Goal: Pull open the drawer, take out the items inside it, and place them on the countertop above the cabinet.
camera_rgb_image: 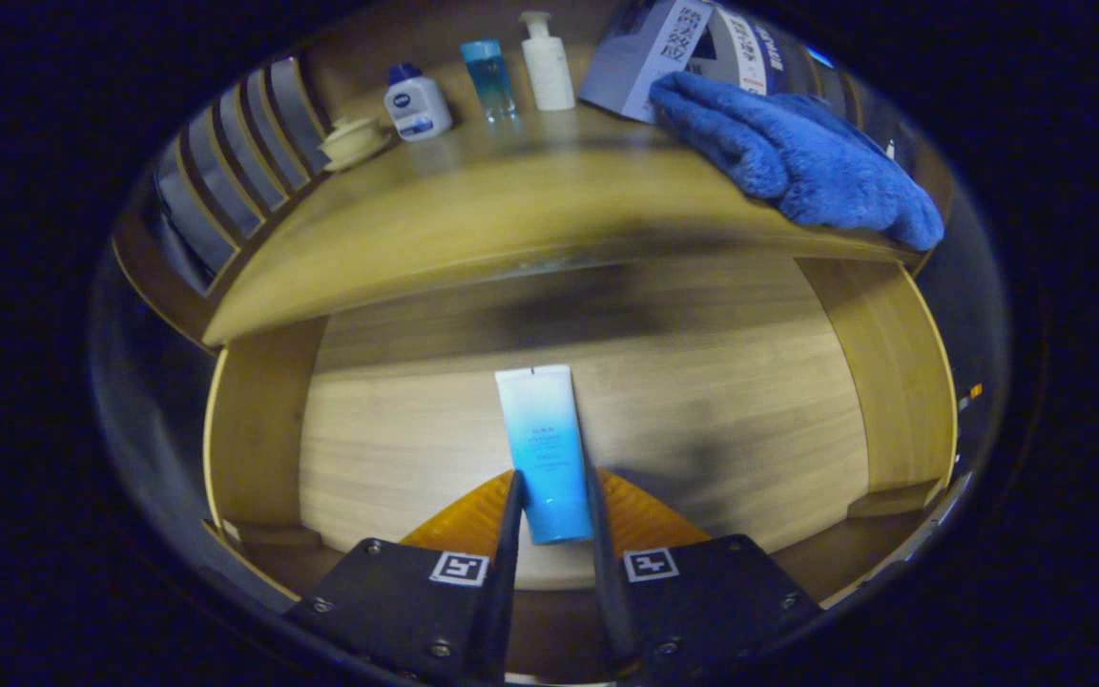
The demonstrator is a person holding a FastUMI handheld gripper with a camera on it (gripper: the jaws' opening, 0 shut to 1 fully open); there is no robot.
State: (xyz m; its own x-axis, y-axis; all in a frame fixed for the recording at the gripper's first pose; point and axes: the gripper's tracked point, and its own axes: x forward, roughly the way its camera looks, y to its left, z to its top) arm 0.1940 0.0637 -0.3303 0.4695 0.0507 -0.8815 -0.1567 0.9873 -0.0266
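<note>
1. Pale wood is filling the booth ahead of me: a light wooden countertop (473,229) is running across above, and below it the open wooden drawer (263,429) is showing its bare plank floor, pulled out far enough for me to reach in.

2. Along the back of that countertop a squat white bottle with a blue cap (416,103), a clear blue bottle (489,78), a tall white pump bottle (547,65) and a small cream lidded dish (355,141) are standing in a row; a fluffy blue towel (788,153) is draping over the far corner beside a printed box (640,57). I'm judging these as already set out of the way, leaving the front strip free for landing things.

3. My gripper (551,501) is closing narrowly around the blue-and-white plastic tube (542,448), both fingers pressing its lower, darker end. The tube is pointing away from me, its pale crimped end toward the drawer's back, with the drawer floor behind it; I cannot tell whether it is resting there or lifted clear.

4. Gripping low and lengthwise is, I think, keeping the tube from swinging while it is being raised to the countertop.
</note>
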